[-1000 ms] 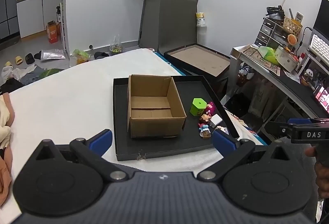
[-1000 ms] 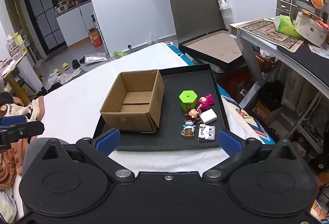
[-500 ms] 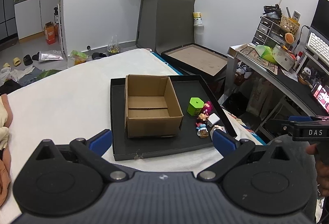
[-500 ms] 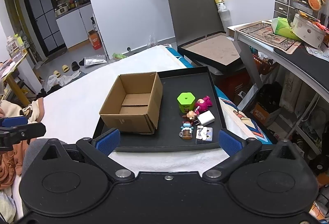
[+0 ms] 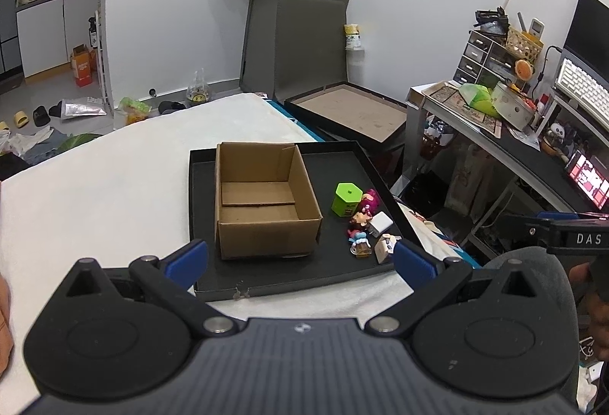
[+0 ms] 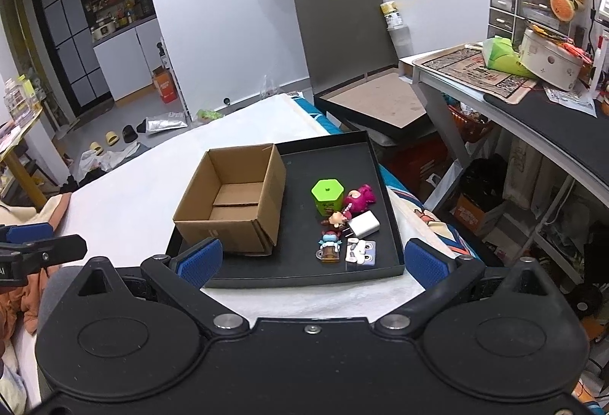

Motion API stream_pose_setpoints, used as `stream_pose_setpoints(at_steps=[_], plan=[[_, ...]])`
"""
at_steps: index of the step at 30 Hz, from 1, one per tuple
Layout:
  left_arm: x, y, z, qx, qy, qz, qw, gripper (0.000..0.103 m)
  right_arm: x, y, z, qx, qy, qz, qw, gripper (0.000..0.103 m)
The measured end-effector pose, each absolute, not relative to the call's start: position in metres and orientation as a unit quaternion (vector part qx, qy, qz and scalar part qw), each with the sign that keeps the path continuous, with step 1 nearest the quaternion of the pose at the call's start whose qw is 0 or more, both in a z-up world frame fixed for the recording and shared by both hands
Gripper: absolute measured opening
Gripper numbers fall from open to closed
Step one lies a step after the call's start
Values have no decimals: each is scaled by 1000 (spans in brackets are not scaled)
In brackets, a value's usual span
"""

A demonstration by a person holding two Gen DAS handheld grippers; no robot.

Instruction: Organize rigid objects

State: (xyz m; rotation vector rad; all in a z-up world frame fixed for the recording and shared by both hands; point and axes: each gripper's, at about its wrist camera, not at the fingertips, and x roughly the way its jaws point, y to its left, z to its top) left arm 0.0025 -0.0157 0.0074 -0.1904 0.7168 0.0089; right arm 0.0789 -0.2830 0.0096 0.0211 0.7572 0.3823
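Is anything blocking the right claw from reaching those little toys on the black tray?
Nothing visible. The right gripper is open, with only the black tray rim between it and the toys.

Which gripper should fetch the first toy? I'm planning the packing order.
Probably the right gripper: the green hexagonal container and small figurines lie on the black tray's right side, straight ahead of it. The left gripper faces the empty cardboard box. Both are open.

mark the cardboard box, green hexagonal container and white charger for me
cardboard box [image 6: 232, 200], right wrist view, on its inner floor.
green hexagonal container [image 6: 327, 189], right wrist view, on its flat top.
white charger [image 6: 365, 223], right wrist view, on its top face.
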Motion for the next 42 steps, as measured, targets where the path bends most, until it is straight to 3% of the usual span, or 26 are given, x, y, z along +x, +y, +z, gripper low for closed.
stream_pose_setpoints(at_steps=[42], plan=[[2,-25,10,-85,342,-7,936,103,75,-293,9,17,353,186,917,103]])
